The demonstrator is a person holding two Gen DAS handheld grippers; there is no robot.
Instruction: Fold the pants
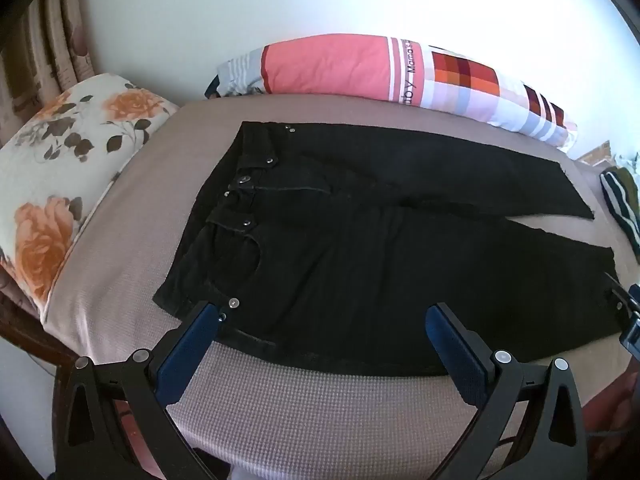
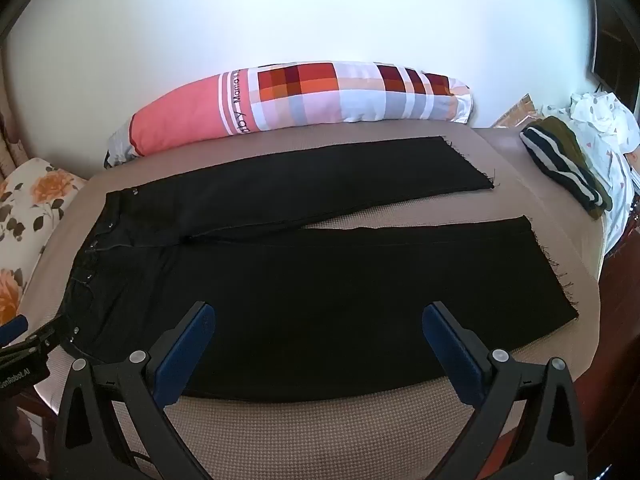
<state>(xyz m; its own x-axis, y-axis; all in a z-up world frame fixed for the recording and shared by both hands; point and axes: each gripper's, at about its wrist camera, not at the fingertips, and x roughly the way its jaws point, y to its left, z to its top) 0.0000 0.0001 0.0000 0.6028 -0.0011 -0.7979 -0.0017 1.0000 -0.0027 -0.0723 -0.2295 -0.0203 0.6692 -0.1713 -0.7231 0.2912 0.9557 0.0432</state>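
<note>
1. The black pants (image 1: 360,248) lie flat on a bed (image 1: 280,412) with a light brown cover.
2. The pants are spread out full length. The waist is at the left end of the bed and the two legs reach toward the right end.
3. The legs are a little apart near the bottom, so a strip of the brown cover shows between them.
4. The leg ends have loose threads.
5. The waist has small silver buttons (image 1: 245,178) on it.
6. The left gripper (image 1: 324,316) is wide open. It has nothing in it. It hangs over the near edge of the bed, by the waist and hip part of the pants.
7. The right gripper (image 2: 320,316) is wide open too, and it holds nothing. It hangs over the near leg of the pants, close to the near edge of the bed.
8. Each gripper has blue pads (image 2: 188,352) on black fingers.
9. A long pillow (image 2: 304,96) with pink and checked squares lies along the far edge of the bed, beside the wall.
10. A pillow with orange flowers (image 1: 68,168) sits past the left end of the bed, near the waist.
11. A pile of clothes (image 2: 568,164), one striped, sits at the far right corner of the bed.
</note>
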